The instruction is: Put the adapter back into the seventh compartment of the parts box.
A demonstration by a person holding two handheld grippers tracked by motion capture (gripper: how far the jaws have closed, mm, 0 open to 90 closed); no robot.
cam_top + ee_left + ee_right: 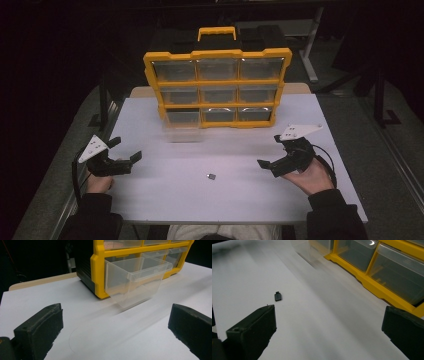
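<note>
A yellow organizer with clear drawers stands upright at the back of the white table. Its bottom-left drawer is pulled out toward me. A small black part lies on the table near the middle front. My left gripper rests at the left edge, open, nothing between its jaws, facing the pulled-out drawer. My right gripper is held at the right, open and empty, with the black part to its left.
The organizer's other drawers are shut. A carry handle tops the organizer. A table leg and dark floor lie behind. The white table surface stretches between the grippers.
</note>
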